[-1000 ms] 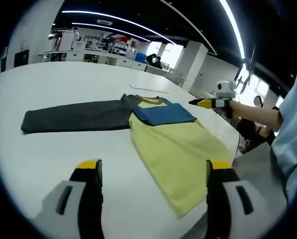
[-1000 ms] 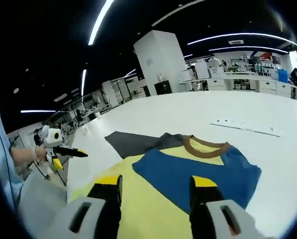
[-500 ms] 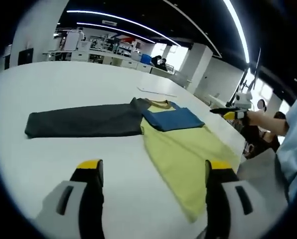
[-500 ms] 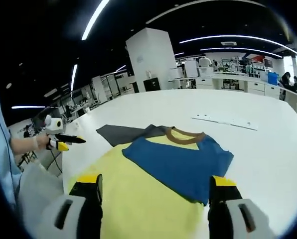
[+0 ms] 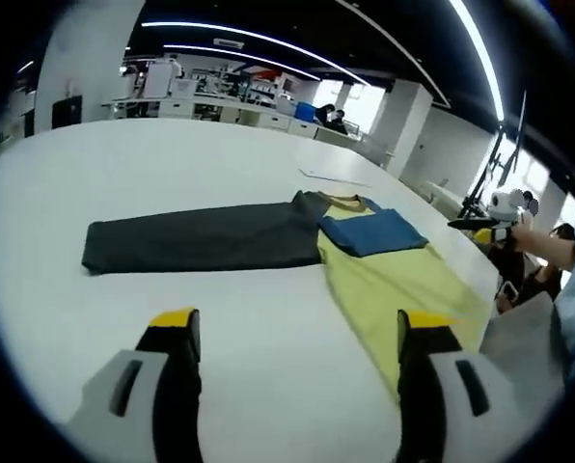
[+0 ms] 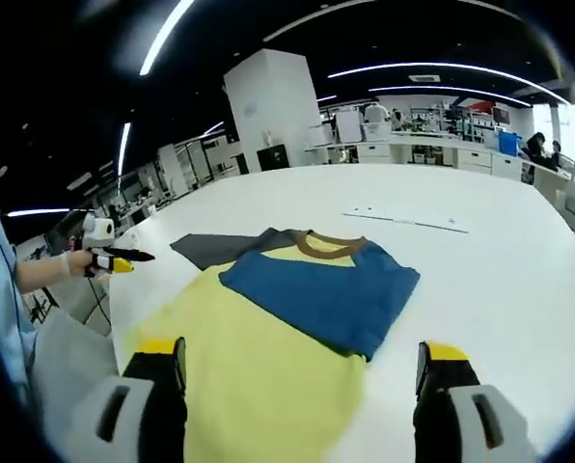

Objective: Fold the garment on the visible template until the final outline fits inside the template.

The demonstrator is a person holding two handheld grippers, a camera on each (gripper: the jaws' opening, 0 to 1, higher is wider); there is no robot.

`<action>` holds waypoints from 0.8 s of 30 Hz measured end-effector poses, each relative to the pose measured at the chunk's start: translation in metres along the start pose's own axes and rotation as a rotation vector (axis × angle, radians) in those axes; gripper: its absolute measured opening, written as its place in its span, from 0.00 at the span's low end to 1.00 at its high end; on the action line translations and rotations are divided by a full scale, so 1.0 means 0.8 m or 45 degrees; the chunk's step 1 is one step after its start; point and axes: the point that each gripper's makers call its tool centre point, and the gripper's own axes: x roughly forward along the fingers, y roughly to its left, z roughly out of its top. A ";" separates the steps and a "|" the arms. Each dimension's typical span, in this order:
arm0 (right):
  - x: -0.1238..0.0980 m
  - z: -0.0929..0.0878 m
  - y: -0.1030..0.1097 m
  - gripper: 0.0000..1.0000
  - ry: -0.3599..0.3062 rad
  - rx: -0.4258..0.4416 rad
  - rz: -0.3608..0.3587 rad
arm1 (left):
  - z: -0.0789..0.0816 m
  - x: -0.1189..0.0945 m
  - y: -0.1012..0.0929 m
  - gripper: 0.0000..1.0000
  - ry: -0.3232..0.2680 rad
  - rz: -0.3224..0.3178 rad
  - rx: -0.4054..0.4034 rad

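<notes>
Lying flat: garment (image 5: 365, 260), claws apart, empty.

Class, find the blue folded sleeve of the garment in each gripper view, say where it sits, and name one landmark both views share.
Left gripper view: the blue sleeve lies right of centre, at the garment's far end beside the dark grey sleeve.
Right gripper view: the blue sleeve lies at centre, over the yellow body.
Shared landmark: the brown collar.
</notes>
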 end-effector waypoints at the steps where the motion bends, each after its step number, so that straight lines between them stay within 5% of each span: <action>1: 0.000 -0.001 0.001 1.00 -0.006 0.021 0.001 | 0.003 0.000 0.009 0.83 -0.013 0.022 -0.008; 9: -0.003 -0.017 0.004 1.00 0.020 0.057 0.011 | 0.025 -0.005 0.097 0.77 -0.035 0.276 0.004; 15: -0.004 -0.031 0.005 1.00 0.035 0.084 0.013 | 0.017 -0.001 0.156 0.70 -0.043 0.452 -0.045; 24: -0.017 -0.045 0.008 0.99 0.058 0.116 0.011 | 0.016 0.011 0.211 0.54 -0.026 0.552 -0.096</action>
